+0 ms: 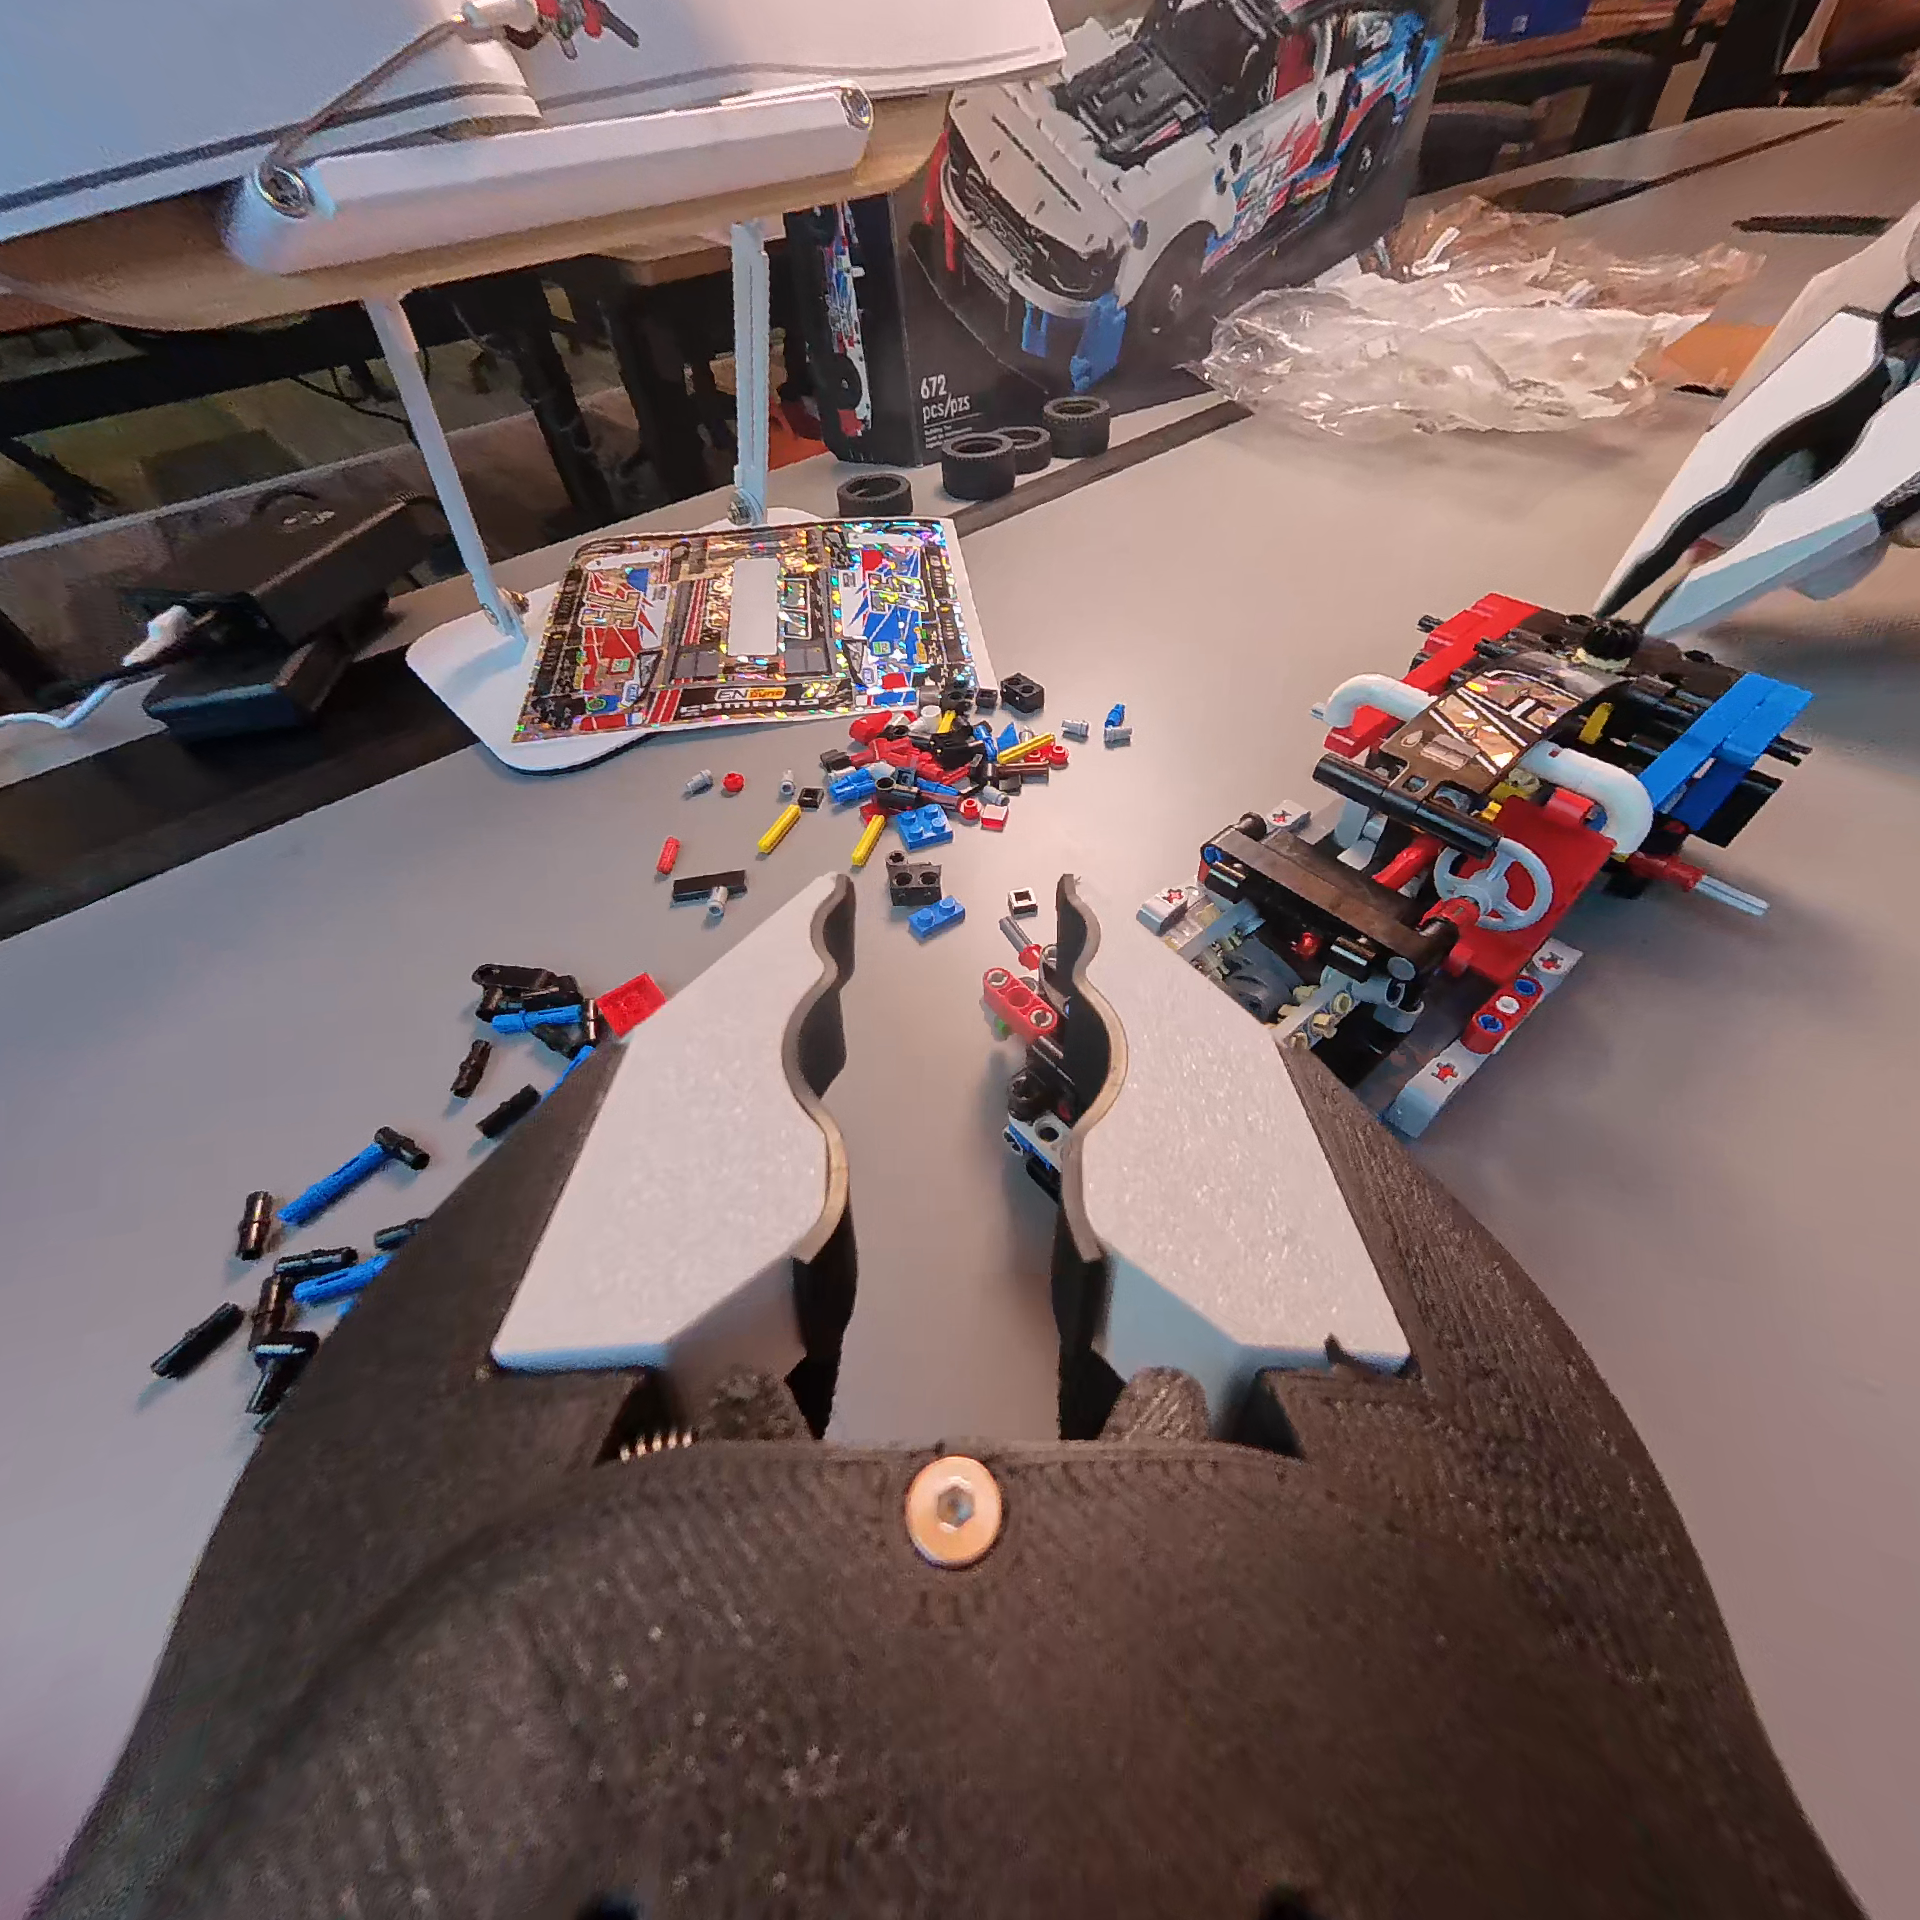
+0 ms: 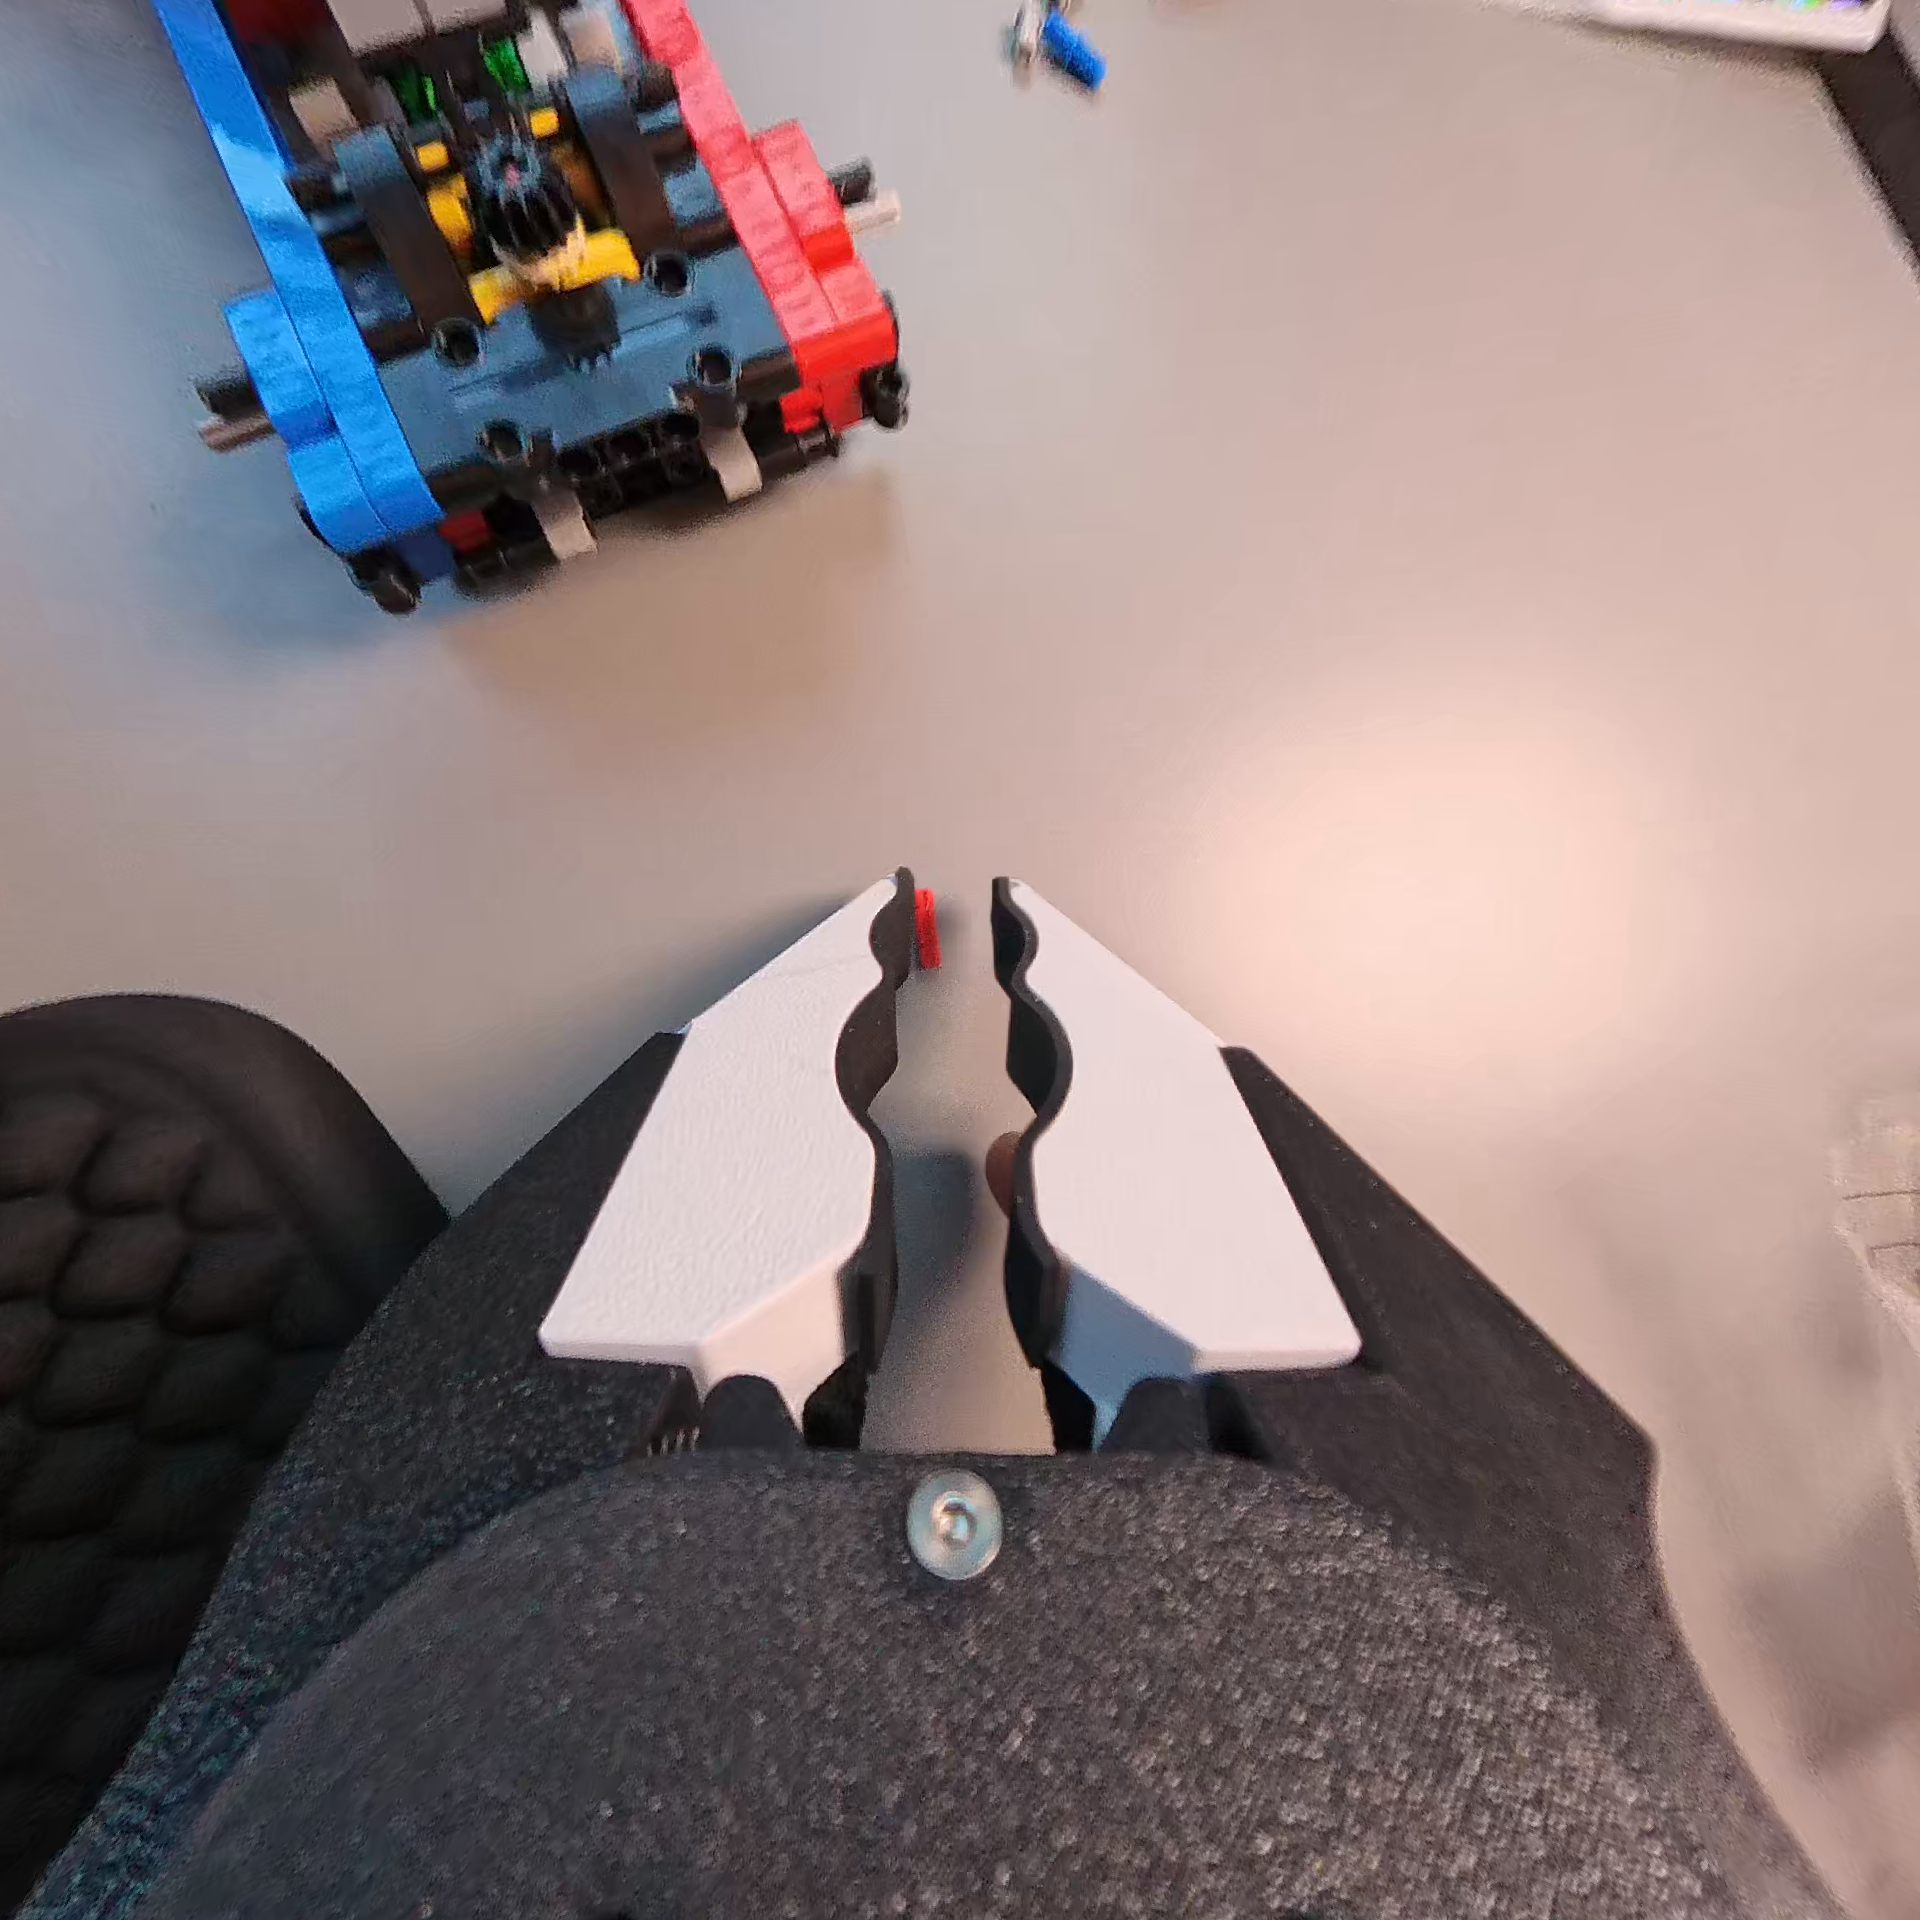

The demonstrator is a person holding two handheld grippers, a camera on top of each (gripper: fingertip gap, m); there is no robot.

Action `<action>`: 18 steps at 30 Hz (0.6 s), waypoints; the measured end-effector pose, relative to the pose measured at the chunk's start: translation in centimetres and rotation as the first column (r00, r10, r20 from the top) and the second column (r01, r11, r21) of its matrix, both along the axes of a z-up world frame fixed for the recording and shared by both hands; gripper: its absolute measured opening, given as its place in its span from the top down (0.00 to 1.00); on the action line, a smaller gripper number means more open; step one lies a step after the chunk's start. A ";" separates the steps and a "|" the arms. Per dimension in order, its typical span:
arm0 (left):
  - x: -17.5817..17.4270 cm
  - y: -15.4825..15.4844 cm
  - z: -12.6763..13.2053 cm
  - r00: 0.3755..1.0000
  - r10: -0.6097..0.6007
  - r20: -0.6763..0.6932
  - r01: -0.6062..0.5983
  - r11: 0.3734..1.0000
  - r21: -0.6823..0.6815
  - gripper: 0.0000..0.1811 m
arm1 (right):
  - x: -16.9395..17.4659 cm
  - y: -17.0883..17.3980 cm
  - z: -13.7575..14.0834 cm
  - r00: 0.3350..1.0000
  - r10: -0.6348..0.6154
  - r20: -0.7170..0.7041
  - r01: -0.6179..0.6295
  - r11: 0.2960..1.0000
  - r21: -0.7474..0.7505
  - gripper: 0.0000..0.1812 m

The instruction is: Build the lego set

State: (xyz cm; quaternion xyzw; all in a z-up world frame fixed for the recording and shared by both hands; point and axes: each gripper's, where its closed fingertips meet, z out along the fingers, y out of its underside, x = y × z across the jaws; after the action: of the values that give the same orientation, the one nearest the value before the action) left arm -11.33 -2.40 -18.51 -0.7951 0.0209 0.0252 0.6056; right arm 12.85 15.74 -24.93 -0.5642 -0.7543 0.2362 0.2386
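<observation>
The part-built lego car, red, blue and black, lies on the grey table to the right of my left gripper. The left gripper is open and empty, low over the table. A small assembly with a red beam lies against its right finger. My right gripper hovers at the car's far end. In the right wrist view the right gripper is slightly open. A tiny red piece sits against its left finger pad, clear of the right one. The car is ahead and to the left.
A pile of loose pieces lies ahead, with black and blue pins at the left. A sticker sheet rests on a white stand's base. The set's box, tyres and plastic bags stand behind. A black padded thing is at the left. About 30 centimetres separates my left fingertips from my right. My left tips are about 35 centimetres from the black padded thing, my right tips only 15 centimetres.
</observation>
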 end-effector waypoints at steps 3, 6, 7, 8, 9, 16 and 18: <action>-0.2 0.0 0.6 1.000 0.011 0.003 -0.011 0.999 0.036 0.79 | -2.7 0.6 3.3 0.988 -0.030 -0.152 0.033 0.999 0.015 0.91; -0.3 0.0 0.8 1.000 0.014 0.000 -0.014 0.999 0.046 0.79 | -7.2 1.0 8.3 0.935 -0.044 -0.351 0.061 0.997 0.038 0.91; -0.4 0.0 0.8 1.000 0.014 -0.003 -0.014 0.999 0.046 0.79 | -9.0 1.0 10.0 0.908 -0.044 -0.416 0.068 0.997 0.043 0.91; -0.4 0.0 0.9 1.000 0.014 -0.005 -0.013 0.999 0.047 0.80 | -10.8 1.0 11.7 0.880 -0.043 -0.473 0.074 0.996 0.046 0.91; -0.4 -0.1 0.9 1.000 0.013 -0.005 -0.013 0.999 0.048 0.80 | -12.6 0.9 13.4 0.851 -0.040 -0.524 0.077 0.996 0.049 0.91; -1.3 -0.5 1.1 0.999 0.036 -0.004 -0.036 0.998 0.059 0.80 | -24.9 1.8 25.2 0.576 -0.035 -0.817 0.159 0.985 0.070 0.93; -1.6 -0.6 1.2 0.999 0.043 -0.001 -0.043 0.997 0.060 0.80 | -27.9 2.8 28.1 0.495 -0.044 -0.868 0.212 0.975 0.072 0.98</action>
State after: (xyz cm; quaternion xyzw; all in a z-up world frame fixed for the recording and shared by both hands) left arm -12.93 -2.99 -17.32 -0.7768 0.0039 0.0396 0.6285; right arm -15.08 18.56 3.17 -0.4037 -0.5085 0.4021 0.6456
